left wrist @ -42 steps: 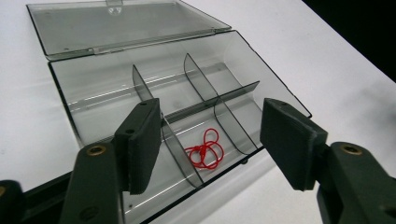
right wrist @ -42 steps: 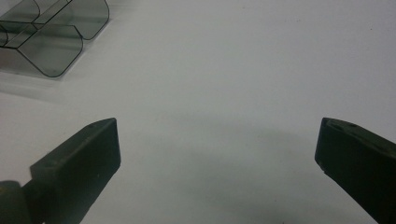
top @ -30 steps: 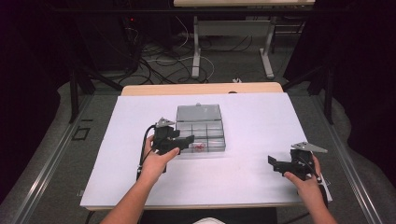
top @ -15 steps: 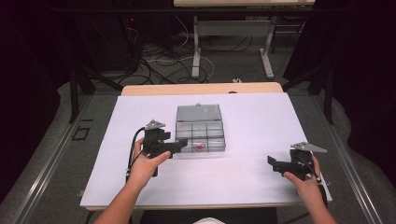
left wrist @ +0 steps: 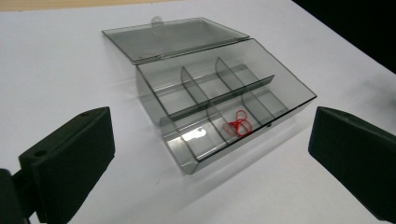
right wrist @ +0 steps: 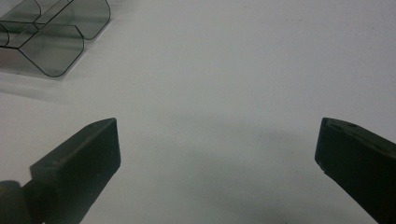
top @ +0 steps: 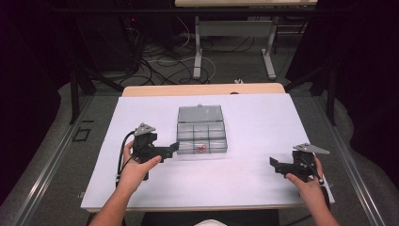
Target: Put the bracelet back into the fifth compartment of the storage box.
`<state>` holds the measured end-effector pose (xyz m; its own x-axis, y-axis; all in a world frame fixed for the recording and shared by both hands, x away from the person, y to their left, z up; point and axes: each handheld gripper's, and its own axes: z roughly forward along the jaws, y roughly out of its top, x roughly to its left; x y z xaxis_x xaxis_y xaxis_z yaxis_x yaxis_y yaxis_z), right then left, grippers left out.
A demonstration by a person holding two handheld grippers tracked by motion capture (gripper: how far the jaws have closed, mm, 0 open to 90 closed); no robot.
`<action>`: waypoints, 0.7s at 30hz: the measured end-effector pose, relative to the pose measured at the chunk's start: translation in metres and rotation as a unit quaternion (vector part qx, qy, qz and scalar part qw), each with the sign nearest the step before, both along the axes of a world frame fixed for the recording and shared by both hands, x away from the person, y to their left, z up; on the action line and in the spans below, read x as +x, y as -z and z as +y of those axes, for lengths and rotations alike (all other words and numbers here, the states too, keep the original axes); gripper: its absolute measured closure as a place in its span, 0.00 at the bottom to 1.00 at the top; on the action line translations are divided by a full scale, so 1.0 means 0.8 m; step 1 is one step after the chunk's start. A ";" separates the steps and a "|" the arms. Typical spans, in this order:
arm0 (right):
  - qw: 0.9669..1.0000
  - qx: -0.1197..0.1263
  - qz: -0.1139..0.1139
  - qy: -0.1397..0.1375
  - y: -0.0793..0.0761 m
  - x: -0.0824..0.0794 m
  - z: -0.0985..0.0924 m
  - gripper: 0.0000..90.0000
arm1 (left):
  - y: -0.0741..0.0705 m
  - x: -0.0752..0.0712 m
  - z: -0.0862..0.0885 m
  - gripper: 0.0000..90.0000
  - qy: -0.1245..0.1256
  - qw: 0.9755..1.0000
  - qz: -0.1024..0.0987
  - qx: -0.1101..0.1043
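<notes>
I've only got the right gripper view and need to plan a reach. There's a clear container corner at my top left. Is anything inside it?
Observer: Yes. The smoky transparent plastic compartment box holds a small red looped band in the middle compartment of its front row.
Operator: Is it covered?
Observer: No. Its hinged lid lies folded back on the white table top.
Operator: Where is the other gripper?
Observer: The left gripper is at the box's front left corner. Its jaws have just been opening and grip nothing.
</notes>
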<state>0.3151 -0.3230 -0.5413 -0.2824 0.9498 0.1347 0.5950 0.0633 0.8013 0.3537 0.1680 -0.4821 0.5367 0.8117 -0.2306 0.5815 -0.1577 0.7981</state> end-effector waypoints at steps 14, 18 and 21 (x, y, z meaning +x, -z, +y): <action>1.000 0.001 0.002 0.000 0.000 0.000 0.000 0.00 | 0.024 -0.007 0.059 0.01 -0.056 0.998 0.015 -0.032; 1.000 0.000 0.000 0.003 0.001 0.000 0.000 0.00 | 0.033 -0.008 0.072 0.02 -0.075 0.997 0.014 -0.031; 1.000 0.000 0.002 0.000 0.001 0.000 0.000 0.00 | 0.039 -0.008 0.082 0.02 -0.082 0.996 0.014 -0.030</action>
